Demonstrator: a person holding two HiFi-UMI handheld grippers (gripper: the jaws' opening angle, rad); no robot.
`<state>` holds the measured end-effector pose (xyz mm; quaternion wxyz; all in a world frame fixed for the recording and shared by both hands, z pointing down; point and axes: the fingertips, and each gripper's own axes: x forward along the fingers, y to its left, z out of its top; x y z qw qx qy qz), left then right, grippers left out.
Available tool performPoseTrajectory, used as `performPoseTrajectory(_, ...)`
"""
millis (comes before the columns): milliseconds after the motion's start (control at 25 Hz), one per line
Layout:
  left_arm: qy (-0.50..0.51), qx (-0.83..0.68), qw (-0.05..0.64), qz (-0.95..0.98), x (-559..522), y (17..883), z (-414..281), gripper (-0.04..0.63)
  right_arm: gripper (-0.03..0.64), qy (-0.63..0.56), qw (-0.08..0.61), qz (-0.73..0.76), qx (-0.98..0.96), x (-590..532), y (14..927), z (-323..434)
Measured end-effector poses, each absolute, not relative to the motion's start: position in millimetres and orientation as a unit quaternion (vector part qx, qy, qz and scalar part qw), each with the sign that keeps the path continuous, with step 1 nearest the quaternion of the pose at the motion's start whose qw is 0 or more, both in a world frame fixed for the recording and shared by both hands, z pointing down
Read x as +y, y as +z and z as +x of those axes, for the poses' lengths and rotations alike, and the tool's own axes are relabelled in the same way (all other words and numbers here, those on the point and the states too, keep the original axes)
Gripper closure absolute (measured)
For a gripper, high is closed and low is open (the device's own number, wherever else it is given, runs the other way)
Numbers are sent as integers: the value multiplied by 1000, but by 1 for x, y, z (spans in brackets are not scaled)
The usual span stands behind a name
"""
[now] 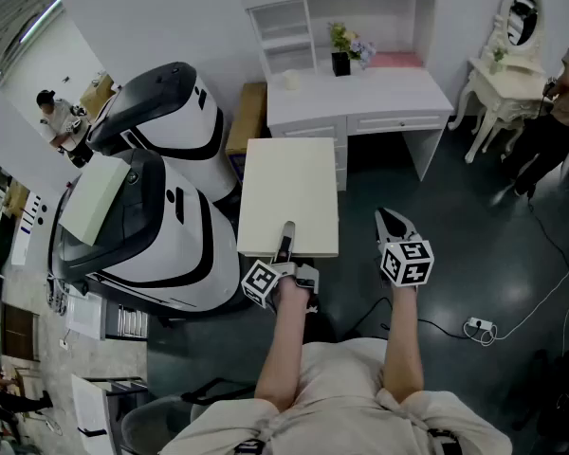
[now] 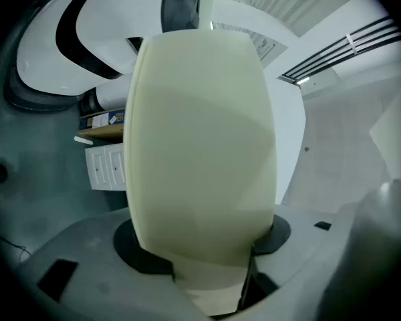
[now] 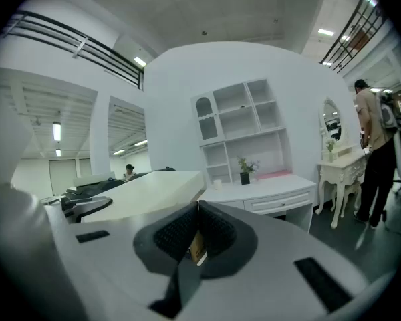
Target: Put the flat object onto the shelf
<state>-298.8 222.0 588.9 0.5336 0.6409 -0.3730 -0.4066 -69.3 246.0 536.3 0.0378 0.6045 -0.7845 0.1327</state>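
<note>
While the left gripper (image 1: 286, 245) is clamped on the near edge of the cream flat board (image 1: 289, 192), the board juts out level in front of the person, its far edge towards the white desk (image 1: 360, 98); it is in the air, not yet on any shelf. The right gripper (image 1: 391, 221) hangs beside it, pads pressed together with nothing between them, clear of the board. This looks like the carrying step: the board is lifted and has to travel to the shelf unit (image 1: 284, 27) that stands on the back of the desk. The next move probably calls for stepping forward, raising the board to the height of an opening and sliding it in flat. Since it is held by one edge only, it may sag or twist, and the free gripper could steady it. The narrow compartments look tight for such a wide panel. On the desk a potted plant (image 1: 341, 57), a small white cup (image 1: 290, 80) and a pink item (image 1: 394, 60) stand near the wide lower opening and could be knocked. Two white-and-black pods (image 1: 161, 188) crowd the left side, and a cardboard box (image 1: 249, 117) sits beside the desk.
</note>
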Motion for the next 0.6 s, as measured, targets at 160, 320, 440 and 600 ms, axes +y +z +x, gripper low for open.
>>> performPoseTrajectory(160,-399,-360,524,661,222,576,-285,325,548,130,28,608,-783,247,531,-62)
performPoseTrajectory(320,-392,-348,525,670,226,573,-269,325,548,130,18,615,-778,252,529,-51)
performPoseTrajectory(440,-388,-345,529,671,232,573,-262,325,548,131,20,619,-774,261,530,-43)
performPoseTrajectory(600,-394,-327,528,678,245,567,-254,325,548,122,30,625,-771,274,528,-33)
